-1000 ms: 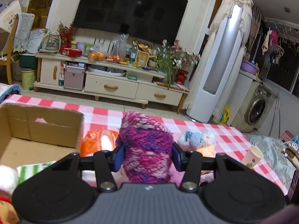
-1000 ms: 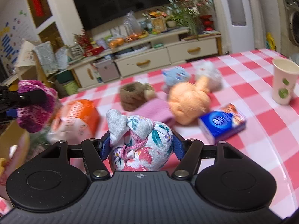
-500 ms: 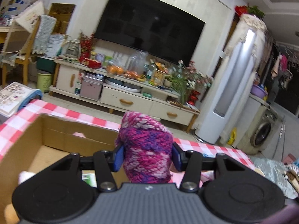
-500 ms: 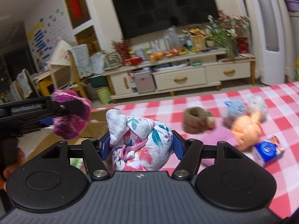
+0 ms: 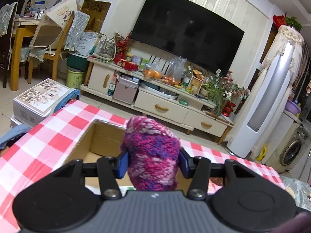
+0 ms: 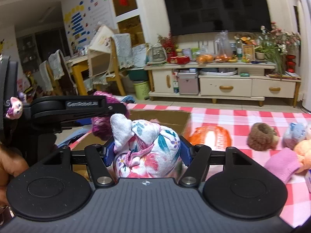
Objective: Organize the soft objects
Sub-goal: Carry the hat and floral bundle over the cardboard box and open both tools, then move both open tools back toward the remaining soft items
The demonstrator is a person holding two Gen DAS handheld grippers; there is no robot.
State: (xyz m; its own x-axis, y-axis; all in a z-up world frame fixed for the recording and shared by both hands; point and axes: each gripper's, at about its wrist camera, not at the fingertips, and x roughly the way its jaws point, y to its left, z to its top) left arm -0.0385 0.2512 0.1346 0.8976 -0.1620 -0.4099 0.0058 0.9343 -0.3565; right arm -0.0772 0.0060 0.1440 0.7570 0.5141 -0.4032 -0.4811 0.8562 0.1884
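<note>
Purple knitted bundle (image 5: 153,155) and floral pouch (image 6: 147,149) each sit clamped between jaws.

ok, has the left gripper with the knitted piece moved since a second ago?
Yes. The left gripper, shut on the purple knitted piece, has swung left along the table: the cardboard box, formerly off to its left, now sits directly ahead beneath it.

A home living room; wall television (image 5: 186,33), cluttered media cabinet (image 5: 161,104), dining chairs (image 5: 48,46), washing machine (image 5: 291,151).
</note>
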